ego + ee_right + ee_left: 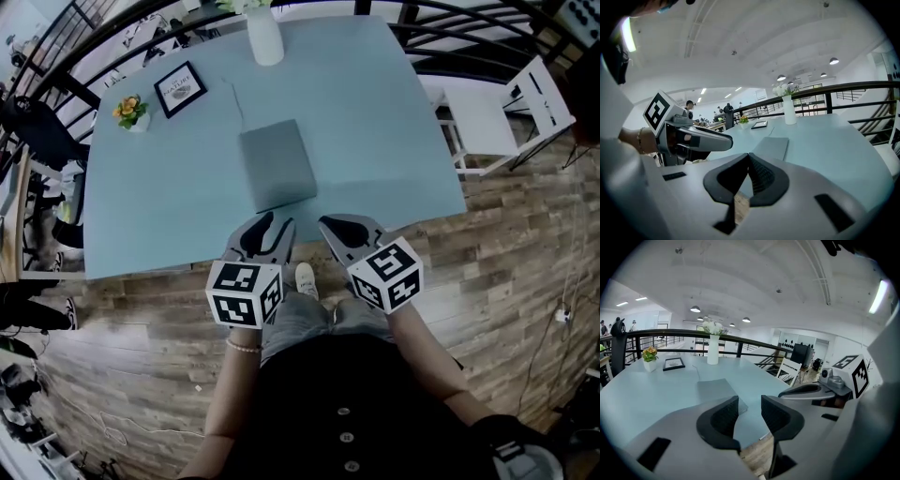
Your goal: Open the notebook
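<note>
My released, empty left tool [277,225] should nip only the cover edge of the closed grey notebook [277,164] on the pale blue desk [375,112] just beyond, my clenched, empty right tool [325,225] steadying it.

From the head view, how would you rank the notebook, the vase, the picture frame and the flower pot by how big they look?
1. Notebook: clearly the largest.
2 and 3. Vase and picture frame: they look too alike to rank.
4. Flower pot: the smallest.
</note>
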Motion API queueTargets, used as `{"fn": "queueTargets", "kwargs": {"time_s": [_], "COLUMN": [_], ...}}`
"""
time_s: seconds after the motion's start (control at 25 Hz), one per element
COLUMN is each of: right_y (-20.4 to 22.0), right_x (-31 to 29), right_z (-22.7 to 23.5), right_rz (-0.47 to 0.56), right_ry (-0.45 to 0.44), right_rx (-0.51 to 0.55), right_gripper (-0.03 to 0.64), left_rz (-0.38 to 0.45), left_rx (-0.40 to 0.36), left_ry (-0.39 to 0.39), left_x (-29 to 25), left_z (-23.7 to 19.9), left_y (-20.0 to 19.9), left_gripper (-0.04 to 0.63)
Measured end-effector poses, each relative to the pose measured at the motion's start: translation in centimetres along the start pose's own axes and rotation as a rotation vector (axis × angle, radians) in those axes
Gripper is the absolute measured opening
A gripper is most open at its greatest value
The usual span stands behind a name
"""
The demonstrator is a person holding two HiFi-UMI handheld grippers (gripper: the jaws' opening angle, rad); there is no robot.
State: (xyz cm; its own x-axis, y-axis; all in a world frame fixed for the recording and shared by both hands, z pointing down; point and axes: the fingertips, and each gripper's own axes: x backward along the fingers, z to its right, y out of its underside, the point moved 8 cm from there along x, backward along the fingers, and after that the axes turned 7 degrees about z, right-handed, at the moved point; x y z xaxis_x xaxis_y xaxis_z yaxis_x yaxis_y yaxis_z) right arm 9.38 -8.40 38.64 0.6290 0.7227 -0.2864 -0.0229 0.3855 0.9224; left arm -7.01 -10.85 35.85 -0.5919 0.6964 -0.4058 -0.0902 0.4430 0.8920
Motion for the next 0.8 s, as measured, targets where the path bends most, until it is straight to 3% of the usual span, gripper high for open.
{"fn": "queueTargets", "kwargs": {"time_s": [0.48,0.8], "right_y": [-3.0,-3.3], "right_x": [-6.0,-7.6], "right_z": [1.7,1.6], "right_rz": [0.021,0.021], "right_ry": [0.091,0.131], "right_rx": [0.012,0.009], "right_gripper": [0.006,0.006], "left_rz": [0.014,0.015], "left_rx": [-0.034,-0.045], "left_ry": [0.091,0.138], "left_x": [-3.7,-4.6], "left_z": [-5.9,-7.6], "left_y": [-3.5,-4.1], "left_gripper": [0.153,0.153]}}
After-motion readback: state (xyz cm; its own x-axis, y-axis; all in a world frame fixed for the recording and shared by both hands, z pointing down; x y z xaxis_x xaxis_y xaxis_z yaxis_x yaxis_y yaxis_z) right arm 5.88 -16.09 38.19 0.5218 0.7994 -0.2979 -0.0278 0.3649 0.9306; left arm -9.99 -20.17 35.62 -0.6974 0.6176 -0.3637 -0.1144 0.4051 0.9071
